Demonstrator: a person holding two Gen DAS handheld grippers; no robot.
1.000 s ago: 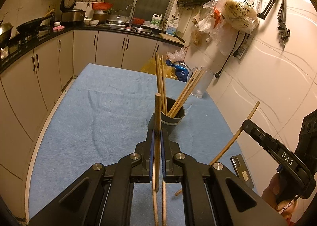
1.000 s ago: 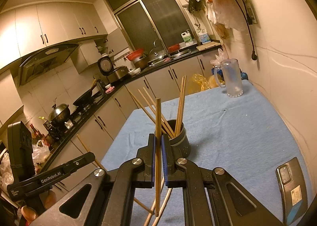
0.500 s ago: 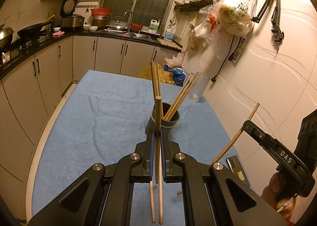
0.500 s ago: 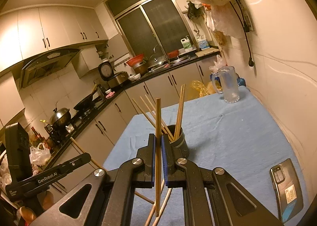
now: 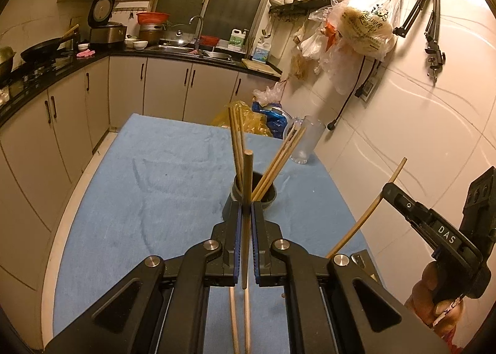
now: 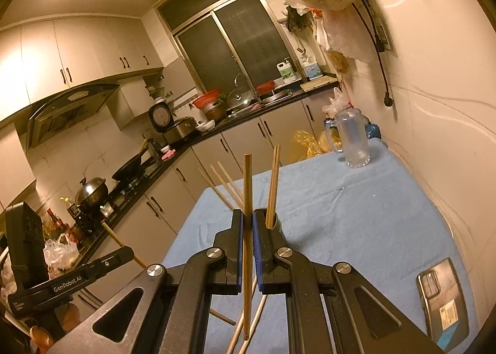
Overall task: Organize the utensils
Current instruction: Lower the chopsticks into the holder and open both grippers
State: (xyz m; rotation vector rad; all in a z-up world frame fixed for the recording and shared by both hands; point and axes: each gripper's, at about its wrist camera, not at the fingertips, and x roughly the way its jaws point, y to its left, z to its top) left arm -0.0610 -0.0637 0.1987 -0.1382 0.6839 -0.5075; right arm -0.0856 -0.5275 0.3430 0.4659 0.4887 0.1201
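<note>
A dark round holder (image 5: 268, 194) with several wooden chopsticks leaning in it stands mid-table on the blue cloth (image 5: 155, 174). My left gripper (image 5: 247, 208) is shut on one upright chopstick (image 5: 247, 174), just in front of the holder. My right gripper (image 6: 247, 217) is shut on another upright chopstick (image 6: 247, 186), also close to the holder (image 6: 276, 225). Loose chopsticks (image 5: 234, 316) lie on the cloth beneath the grippers. The right gripper also shows in the left wrist view (image 5: 434, 227), low at the right, holding its chopstick (image 5: 369, 208).
A clear glass mug (image 5: 305, 144) stands at the table's far right corner. A phone (image 6: 441, 301) lies on the cloth near the right wall. Kitchen counters with pans and a sink (image 5: 192, 50) run along the left and back. Plastic bags (image 5: 362, 28) hang on the right wall.
Both grippers have pulled back and risen a little from the holder, each still holding its chopstick. The holder looks smaller and farther in both views.
</note>
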